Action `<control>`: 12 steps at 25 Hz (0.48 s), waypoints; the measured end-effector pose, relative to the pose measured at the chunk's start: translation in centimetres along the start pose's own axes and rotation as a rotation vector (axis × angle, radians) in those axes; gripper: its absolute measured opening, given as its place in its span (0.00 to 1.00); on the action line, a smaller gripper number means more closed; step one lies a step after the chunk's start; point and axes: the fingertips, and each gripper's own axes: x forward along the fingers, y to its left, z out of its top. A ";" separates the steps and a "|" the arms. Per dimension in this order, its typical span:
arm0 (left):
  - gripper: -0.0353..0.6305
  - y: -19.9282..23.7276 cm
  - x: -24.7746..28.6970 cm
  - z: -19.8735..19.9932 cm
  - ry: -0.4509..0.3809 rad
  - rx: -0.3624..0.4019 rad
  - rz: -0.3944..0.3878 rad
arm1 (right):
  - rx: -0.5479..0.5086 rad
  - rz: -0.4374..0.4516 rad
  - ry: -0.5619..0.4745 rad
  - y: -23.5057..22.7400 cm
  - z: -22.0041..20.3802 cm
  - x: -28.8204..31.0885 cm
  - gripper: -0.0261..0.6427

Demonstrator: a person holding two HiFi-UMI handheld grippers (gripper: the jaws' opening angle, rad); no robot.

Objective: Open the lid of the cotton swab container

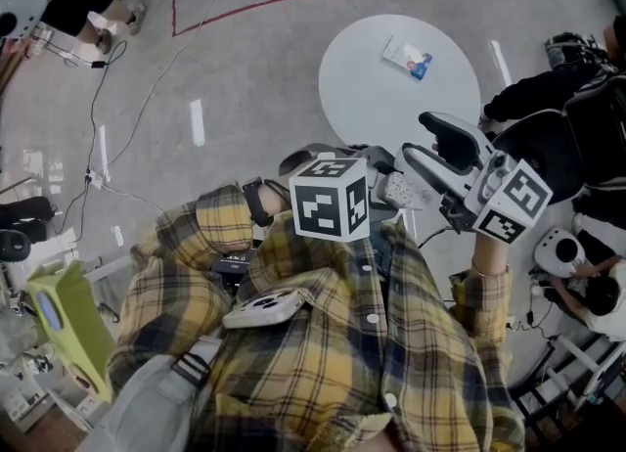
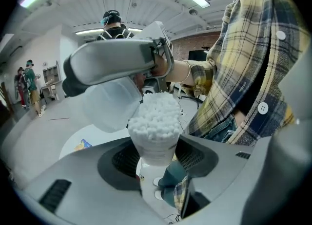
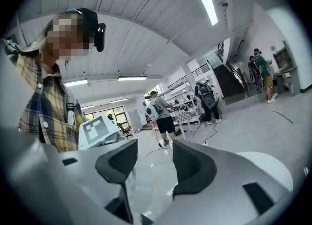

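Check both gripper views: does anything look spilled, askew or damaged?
Nothing is spilled or damaged. The cotton swab container sits gripped in the left gripper, swabs packed at its open mouth. The clear lid is off and tilted beside it, in the right gripper, as the task expects.

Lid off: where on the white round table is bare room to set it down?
The round table is bare over its left half and middle, to the rim. A small packet lies at its upper right in the head view. Its near rim is crowded: the left hand-held gripper with the cotton swab container, the right hand-held gripper with the lid.
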 end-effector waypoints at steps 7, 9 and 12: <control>0.41 0.2 -0.3 -0.1 0.003 -0.002 0.006 | 0.057 -0.051 -0.019 -1.6 -0.5 0.4 0.38; 0.41 0.2 -0.3 0.0 0.001 -0.001 0.009 | 0.056 -0.060 -0.023 -1.7 -0.5 0.3 0.38; 0.41 -0.1 -0.5 0.1 0.002 -0.002 0.011 | 0.051 -0.069 -0.025 -1.3 -0.4 0.3 0.37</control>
